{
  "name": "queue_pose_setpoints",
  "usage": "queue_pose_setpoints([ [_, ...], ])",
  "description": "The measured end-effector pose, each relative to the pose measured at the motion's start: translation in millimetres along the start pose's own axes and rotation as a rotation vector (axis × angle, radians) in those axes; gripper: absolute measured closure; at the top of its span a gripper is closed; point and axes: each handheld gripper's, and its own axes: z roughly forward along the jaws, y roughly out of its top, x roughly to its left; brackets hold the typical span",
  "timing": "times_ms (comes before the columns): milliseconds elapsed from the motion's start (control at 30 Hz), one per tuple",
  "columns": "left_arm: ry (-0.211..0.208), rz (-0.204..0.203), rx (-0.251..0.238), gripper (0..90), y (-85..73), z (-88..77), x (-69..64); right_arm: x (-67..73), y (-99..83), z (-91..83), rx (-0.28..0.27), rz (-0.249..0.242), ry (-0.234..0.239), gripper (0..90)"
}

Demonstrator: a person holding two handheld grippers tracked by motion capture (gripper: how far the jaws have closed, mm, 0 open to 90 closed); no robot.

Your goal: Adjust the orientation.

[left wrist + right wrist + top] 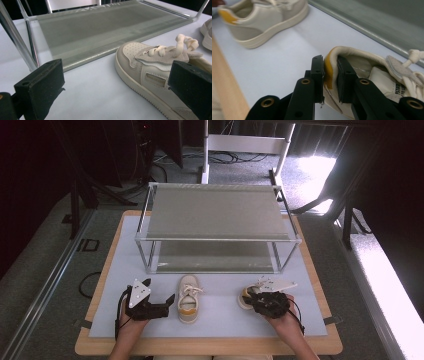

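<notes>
Between the jaws of the right gripper [329,75], the yellow-lined heel collar of the right shoe [372,72] is sitting pinched, one pad inside and one outside; the right hand [285,317] is reaching forward, low over the white mat [220,315]. Beside it, the left gripper [112,87] is resting level with jaws standing wide apart, gripping nothing; the left shoe [147,72] is lying just ahead, against the right-hand jaw.

You can read only cut-off dark letters, "STAR" above "TO LO", printed on the insole of the right-hand shoe [387,82]; nothing else is legible.
</notes>
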Motion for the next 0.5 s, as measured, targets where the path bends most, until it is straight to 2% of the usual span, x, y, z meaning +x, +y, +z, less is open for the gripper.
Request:
queue_pose_setpoints([
  [33, -0.001, -0.003, -0.002, 0.6, 0.0, -0.2, 0.1, 0.1, 1.0, -2.4, 0.000, -0.019, 0.005, 78.2],
  [200, -0.001, -0.006, -0.005, 0.6, 0.2, 0.0, 0.3, -3.7, 4.1, -11.7, -0.013, -0.115, 0.092, 78.4],
  [267, -0.002, -0.005, -0.005, 0.6, 0.1, 0.2, 0.1, -4.0, 4.2, -13.1, 0.003, -0.176, 0.125, 78.3],
  [300, -0.001, -0.004, -0.003, 0.6, 0.0, 0.4, 0.2, -4.3, 4.1, -13.8, 0.008, -0.187, 0.138, 78.3],
  [367, -0.003, -0.005, -0.003, 0.6, -0.1, 0.5, 0.4, -3.6, 3.5, -14.1, 0.044, -0.229, 0.173, 78.3],
  [500, -0.004, -0.008, -0.006, 0.6, 0.1, 0.3, 0.5, -2.9, -0.5, -11.5, 0.120, -0.247, 0.210, 77.9],
])
